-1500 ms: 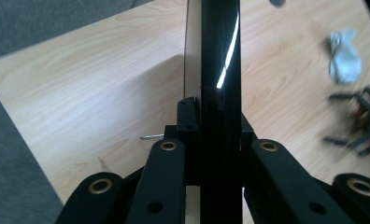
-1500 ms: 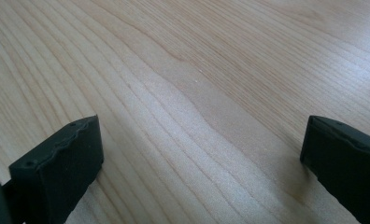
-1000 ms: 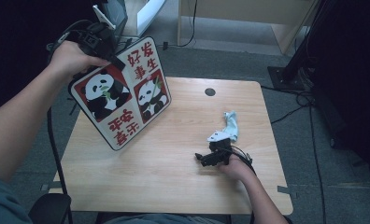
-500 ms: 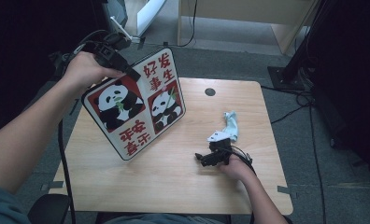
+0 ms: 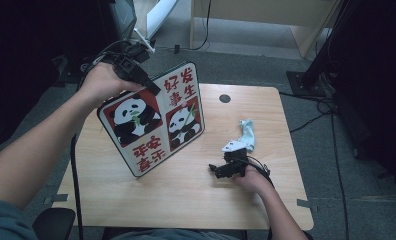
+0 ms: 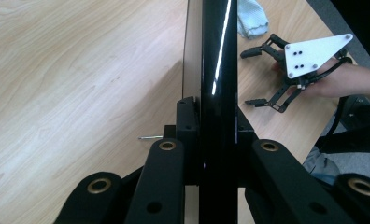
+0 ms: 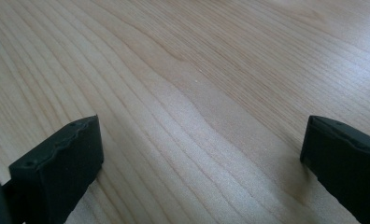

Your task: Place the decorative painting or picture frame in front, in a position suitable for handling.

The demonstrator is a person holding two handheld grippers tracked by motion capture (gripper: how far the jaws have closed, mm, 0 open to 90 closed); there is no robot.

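A light wooden tabletop (image 5: 186, 200) with a round dark cable hole (image 5: 224, 98) stands on grey carpet floor (image 5: 336, 210). A pale wooden cabinet (image 5: 266, 22) sits behind it, black stand legs (image 5: 316, 70) and cables (image 5: 311, 120) to the right.

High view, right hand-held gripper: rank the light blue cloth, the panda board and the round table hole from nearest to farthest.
From the right hand-held gripper:
1. Light blue cloth, just beyond it, toward the table's right edge.
2. Panda board, to its left, held tilted.
3. Round table hole, near the far edge.
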